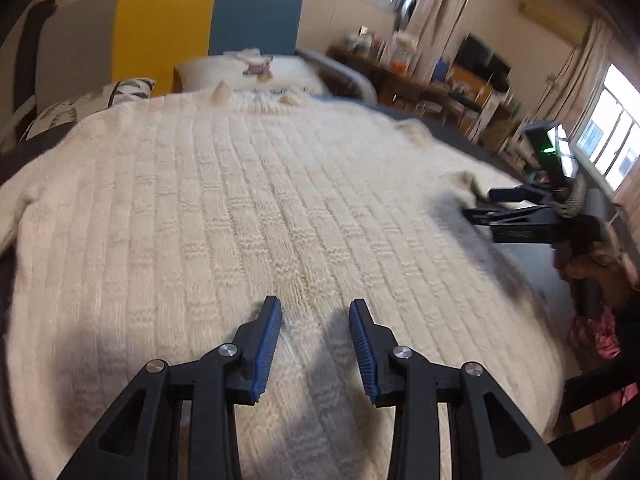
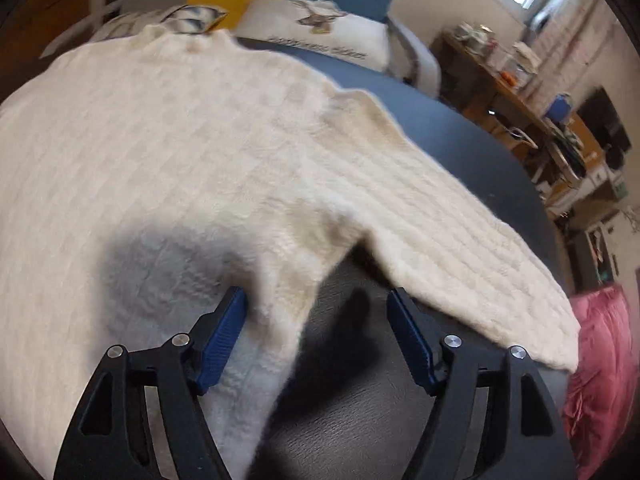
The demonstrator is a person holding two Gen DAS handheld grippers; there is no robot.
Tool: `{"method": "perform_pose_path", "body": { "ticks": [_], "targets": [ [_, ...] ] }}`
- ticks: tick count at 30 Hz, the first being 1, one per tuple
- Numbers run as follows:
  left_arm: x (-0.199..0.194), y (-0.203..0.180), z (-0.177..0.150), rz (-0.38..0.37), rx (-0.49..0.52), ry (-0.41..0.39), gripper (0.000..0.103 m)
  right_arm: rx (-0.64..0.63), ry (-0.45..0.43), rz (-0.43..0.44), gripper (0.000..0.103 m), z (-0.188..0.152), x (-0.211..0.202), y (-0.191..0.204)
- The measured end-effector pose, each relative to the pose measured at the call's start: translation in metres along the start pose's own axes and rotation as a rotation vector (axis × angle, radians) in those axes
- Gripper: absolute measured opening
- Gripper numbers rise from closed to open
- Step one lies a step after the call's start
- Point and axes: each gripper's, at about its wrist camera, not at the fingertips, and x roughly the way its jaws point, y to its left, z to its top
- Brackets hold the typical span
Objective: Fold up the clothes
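Blue pads (image 1: 264,344) of the left gripper (image 1: 314,346) stand apart, nothing pinched, just above the cream sweater (image 1: 248,200), which spreads flat ahead of it across the bed (image 1: 452,130). Off to its right the right gripper (image 1: 476,206) reaches in at the sweater's edge. Beyond lies a white pillow (image 1: 256,70)

From the right wrist, the right gripper (image 2: 316,338) is released and wide, straddling the sweater's side edge, one pad (image 2: 224,340) over the knit. Its sleeve (image 2: 460,248) runs ahead to the right, pink cloth (image 2: 596,360) farther right
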Motion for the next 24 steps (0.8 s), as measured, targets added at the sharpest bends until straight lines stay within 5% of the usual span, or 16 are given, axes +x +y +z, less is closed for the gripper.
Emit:
{"method": "perform_pose_path", "body": {
  "ticks": [6,8,10,12,15,19,24],
  "targets": [
    [-0.016,0.01,0.0,-0.063,-0.084,-0.043,0.036,0.043,0.004,0.015,0.075,0.0,-0.011,-0.01],
    [-0.031,0.02,0.003,-0.038,-0.105,-0.09,0.036,0.068,-0.058,0.12,0.075,-0.003,-0.033,-0.005],
    [-0.044,0.033,0.004,0.003,-0.135,-0.121,0.036,0.112,-0.099,0.322,0.075,-0.005,-0.049,0.005],
    [-0.047,0.049,-0.001,0.042,-0.179,-0.094,0.036,0.12,-0.091,0.374,0.075,-0.011,-0.045,0.014],
    [-0.041,0.063,-0.022,0.062,-0.207,-0.052,0.035,0.181,0.004,0.335,0.075,-0.02,-0.009,0.016],
    [-0.052,0.068,-0.03,0.009,-0.206,-0.075,0.035,0.195,0.004,0.334,0.077,-0.02,0.001,0.013],
    [-0.069,0.099,0.021,-0.016,-0.247,-0.157,0.036,0.108,-0.089,0.366,0.077,0.021,-0.021,0.034]
  ]
}}
